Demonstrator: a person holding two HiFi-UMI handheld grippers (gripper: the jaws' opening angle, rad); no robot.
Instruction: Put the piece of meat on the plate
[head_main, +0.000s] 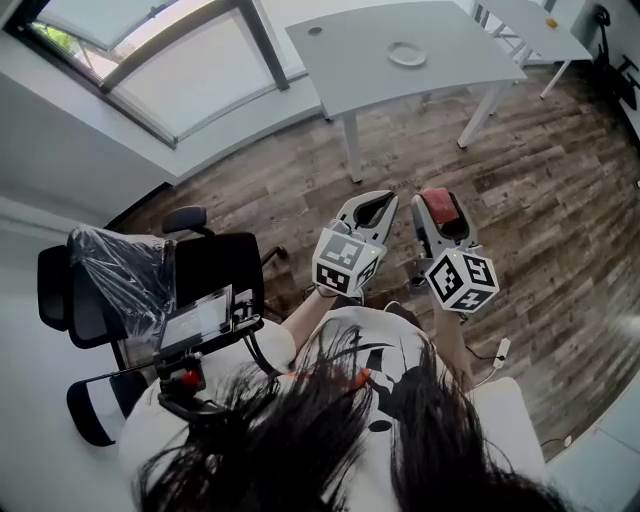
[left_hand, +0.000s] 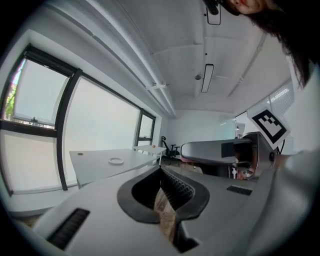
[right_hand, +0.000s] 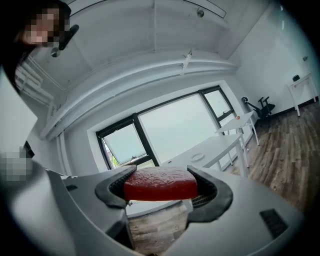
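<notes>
The right gripper (head_main: 438, 196) is closed on the piece of meat (right_hand: 160, 184). It is a flat, dark red slab that lies crosswise between the two jaws, and both ribbed pads press on its ends. The jaws stand wide because the slab is wide. The gripper is held about level, in the air in front of the person, so the meat is off the desk and above the wooden floor (head_main: 560, 200).

The left gripper (left_hand: 161, 170) is just beside the right one, on its left, and tilts a bit downward. Its jaws are together, tips touching, w/ nothing between them; only the floor shows through the gap behind the tips.

The plate (head_main: 407, 54) is small, round and white. It sits on the grey desk (head_main: 345, 50), well apart from both grippers, on the far side of an open strip of floor. There is no food on it, as far as the head view shows. In the right gripper view the plate is beyond the meat, to its right.

A second desk (head_main: 530, 30) stands farther back w/ a small orange thing (head_main: 551, 21) on it; what it is I cannot tell. A black office chair (head_main: 215, 270) is at the person's left, next to the window (head_main: 150, 60).
</notes>
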